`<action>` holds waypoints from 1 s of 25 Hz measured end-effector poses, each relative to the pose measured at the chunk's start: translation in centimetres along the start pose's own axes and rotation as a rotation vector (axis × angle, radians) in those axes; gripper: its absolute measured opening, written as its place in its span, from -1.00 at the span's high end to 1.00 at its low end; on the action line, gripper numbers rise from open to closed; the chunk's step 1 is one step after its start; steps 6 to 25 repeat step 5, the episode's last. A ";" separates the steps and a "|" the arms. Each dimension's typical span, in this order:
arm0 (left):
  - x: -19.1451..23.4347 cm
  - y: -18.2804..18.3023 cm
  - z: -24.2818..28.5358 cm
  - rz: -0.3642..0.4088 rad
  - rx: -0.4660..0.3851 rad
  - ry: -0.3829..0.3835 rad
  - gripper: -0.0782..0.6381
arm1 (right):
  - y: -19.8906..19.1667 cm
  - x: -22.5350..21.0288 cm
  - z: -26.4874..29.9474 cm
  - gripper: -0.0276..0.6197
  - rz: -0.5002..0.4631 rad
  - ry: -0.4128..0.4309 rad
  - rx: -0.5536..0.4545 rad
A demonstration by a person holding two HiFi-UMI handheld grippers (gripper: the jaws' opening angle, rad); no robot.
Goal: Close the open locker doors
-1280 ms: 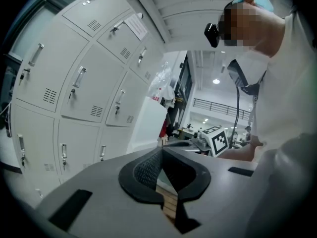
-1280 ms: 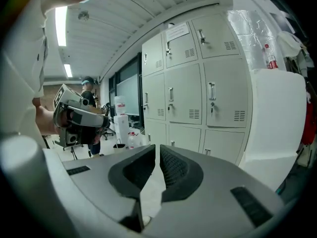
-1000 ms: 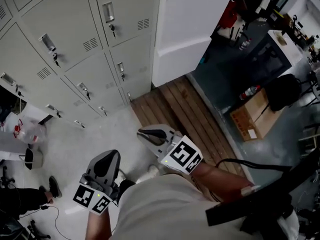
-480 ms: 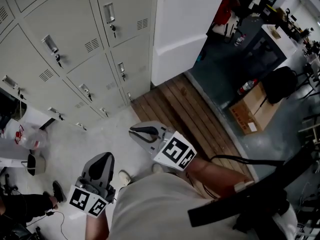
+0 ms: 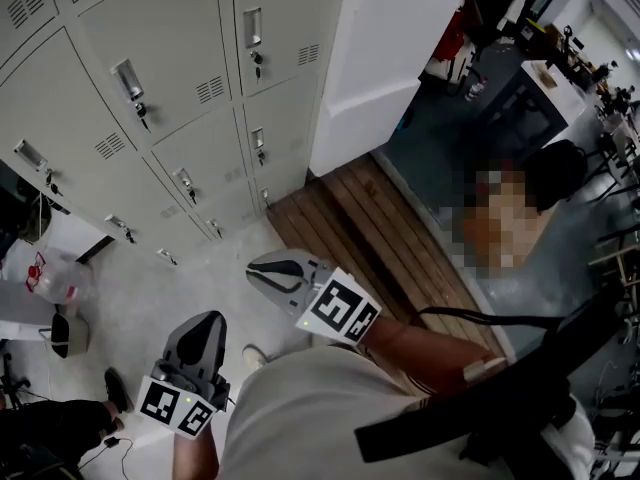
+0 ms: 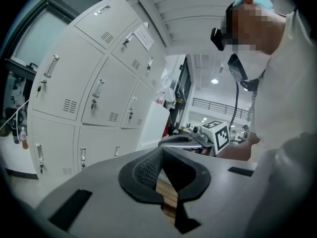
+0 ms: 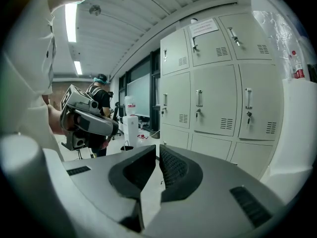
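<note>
While a paper notice (image 7: 203,27) on a top door of the lockers (image 5: 160,78) is showing print too small to read, the left gripper (image 5: 208,318) and right gripper (image 5: 256,266) are hovering short of the lockers' bottom row, jaws pressed together on nothing. A dark open compartment (image 5: 18,203) is gaping at the lockers' left end, bare floor (image 5: 150,288) lying between lockers and grippers.
</note>
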State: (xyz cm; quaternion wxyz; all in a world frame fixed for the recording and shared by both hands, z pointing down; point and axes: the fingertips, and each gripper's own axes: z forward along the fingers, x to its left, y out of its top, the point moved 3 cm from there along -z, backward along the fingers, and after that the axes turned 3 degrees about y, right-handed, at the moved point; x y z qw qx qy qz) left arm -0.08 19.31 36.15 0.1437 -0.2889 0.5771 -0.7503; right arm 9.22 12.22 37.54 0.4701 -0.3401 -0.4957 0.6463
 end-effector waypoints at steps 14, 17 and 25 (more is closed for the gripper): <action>2.9 0.5 -2.0 0.002 -0.011 -0.011 0.75 | 1.2 1.2 3.1 0.82 -0.015 -0.008 0.016; 2.9 0.5 -2.0 0.002 -0.011 -0.011 0.75 | 1.2 1.2 3.1 0.82 -0.015 -0.008 0.016; 2.9 0.5 -2.0 0.002 -0.011 -0.011 0.75 | 1.2 1.2 3.1 0.82 -0.015 -0.008 0.016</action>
